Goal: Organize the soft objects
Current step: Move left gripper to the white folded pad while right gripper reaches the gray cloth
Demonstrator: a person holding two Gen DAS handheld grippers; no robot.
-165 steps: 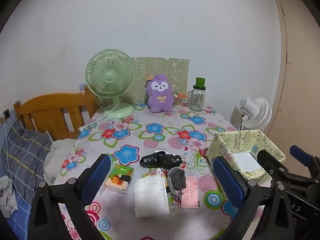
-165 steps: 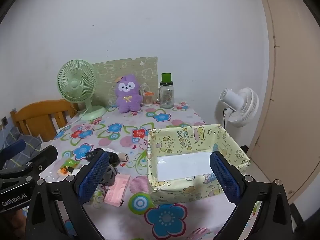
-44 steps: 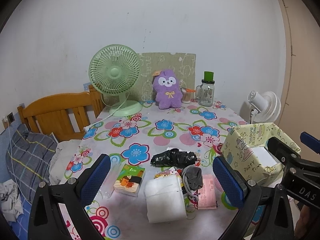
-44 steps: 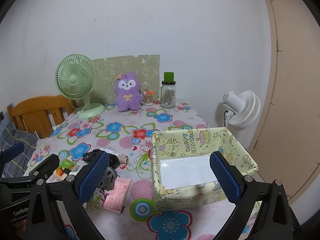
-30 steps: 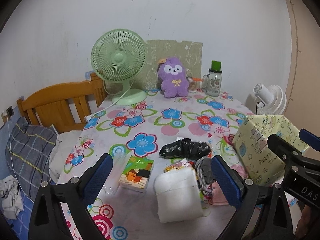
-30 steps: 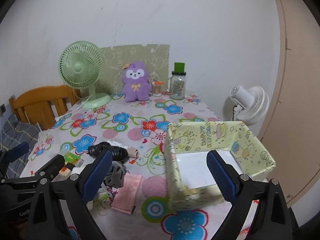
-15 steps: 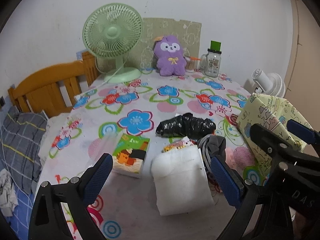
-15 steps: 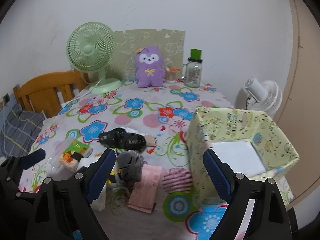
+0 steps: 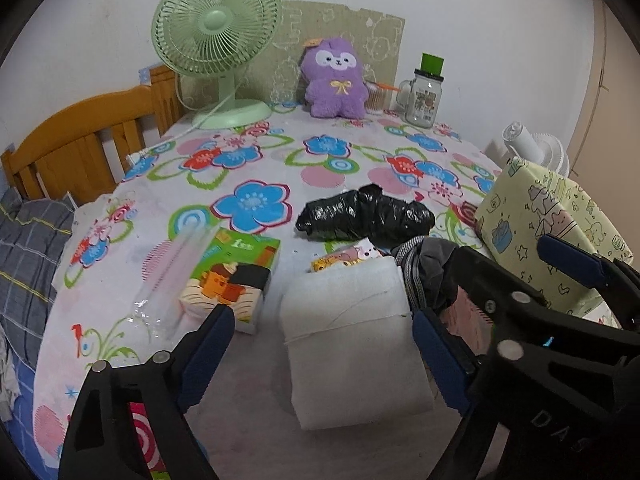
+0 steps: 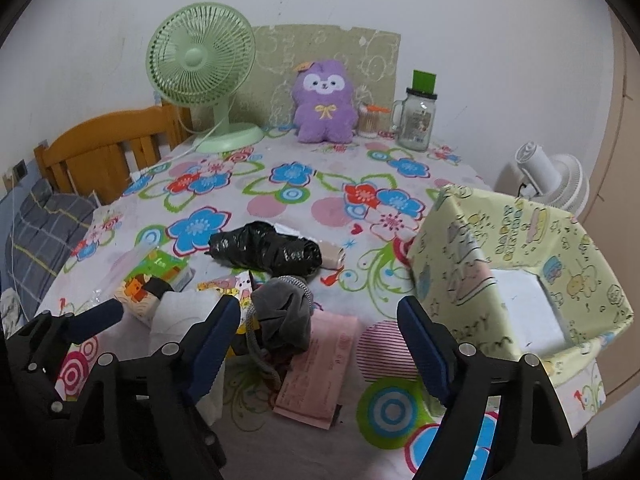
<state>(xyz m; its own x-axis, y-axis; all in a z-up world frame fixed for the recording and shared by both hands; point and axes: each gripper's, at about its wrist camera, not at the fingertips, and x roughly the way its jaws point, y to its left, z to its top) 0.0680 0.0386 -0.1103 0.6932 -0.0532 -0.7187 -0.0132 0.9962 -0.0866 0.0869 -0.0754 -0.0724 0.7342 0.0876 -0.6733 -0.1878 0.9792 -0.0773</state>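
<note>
Room: I am working at a table (image 9: 360,152) under a flowered cloth, pushed against a white wall, with a wooden bed frame (image 9: 76,148) off to my left.
Back row: A green fan (image 9: 218,40), a purple plush (image 9: 335,80) and a glass jar (image 9: 424,94) are standing along the wall, well apart from the pile I am sorting.
Box: The yellow patterned box (image 10: 532,276) is sitting open at the table's right side, I judge as the place the soft things are meant to go.
Pile: A white folded cloth (image 9: 352,340), a grey fabric piece (image 10: 284,312), a black plastic bundle (image 9: 366,216), a pink packet (image 10: 320,372) and a green tissue pack (image 9: 236,276) are lying close together near the front edge.
Left gripper (image 9: 320,356): I am holding it spread wide, empty, its pads flanking the white folded cloth without touching it.
Right gripper (image 10: 320,340): I am holding it spread wide too, empty, aimed over the grey fabric piece and pink packet.
Why so: Both are hovering low over the pile, which suggests I am choosing a first soft item to pinch and carry to the box.
</note>
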